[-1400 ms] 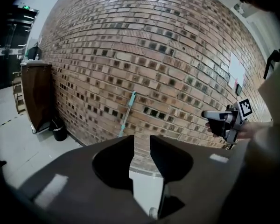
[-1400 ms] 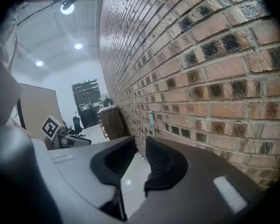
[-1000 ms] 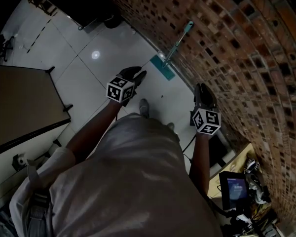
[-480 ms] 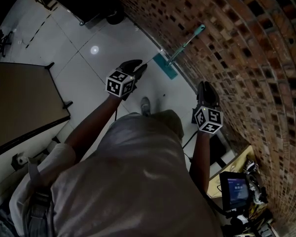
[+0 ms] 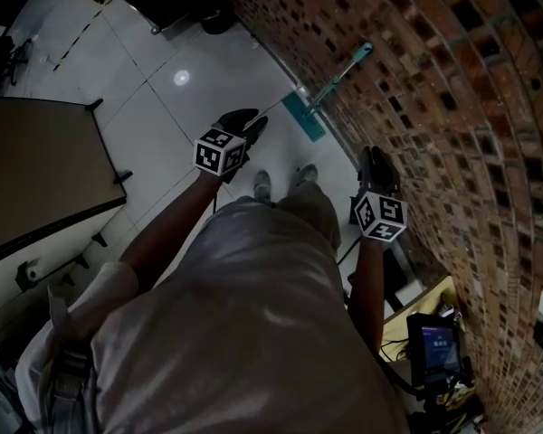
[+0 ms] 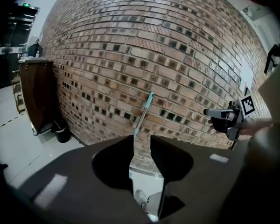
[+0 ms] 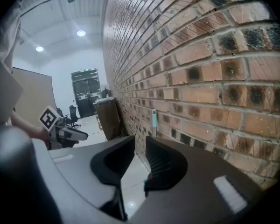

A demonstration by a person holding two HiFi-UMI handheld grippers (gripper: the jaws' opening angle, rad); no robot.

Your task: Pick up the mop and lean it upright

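The mop (image 5: 338, 78) leans upright against the brick wall (image 5: 452, 89), its teal head (image 5: 304, 117) on the floor at the wall's foot. Its pale handle (image 6: 144, 112) rises just beyond my left gripper's jaws, and its teal tip (image 7: 154, 117) shows above my right gripper's jaws. My left gripper (image 5: 247, 123) hovers short of the mop head; its jaws are opening slightly and hold nothing. My right gripper (image 5: 376, 159) hangs close to the wall, jaws a little apart and empty. Neither gripper touches the mop.
A dark tabletop (image 5: 36, 179) fills the left. A wooden cabinet (image 6: 35, 92) and a black bin (image 6: 62, 130) stand by the wall farther on. A lit screen (image 5: 434, 346) and cables sit at the lower right. The person's shoes (image 5: 263, 186) are below the grippers.
The person has stepped forward; a second shoe now shows beside the first. Both grippers keep their places before the body. The mop stays leaning on the wall.
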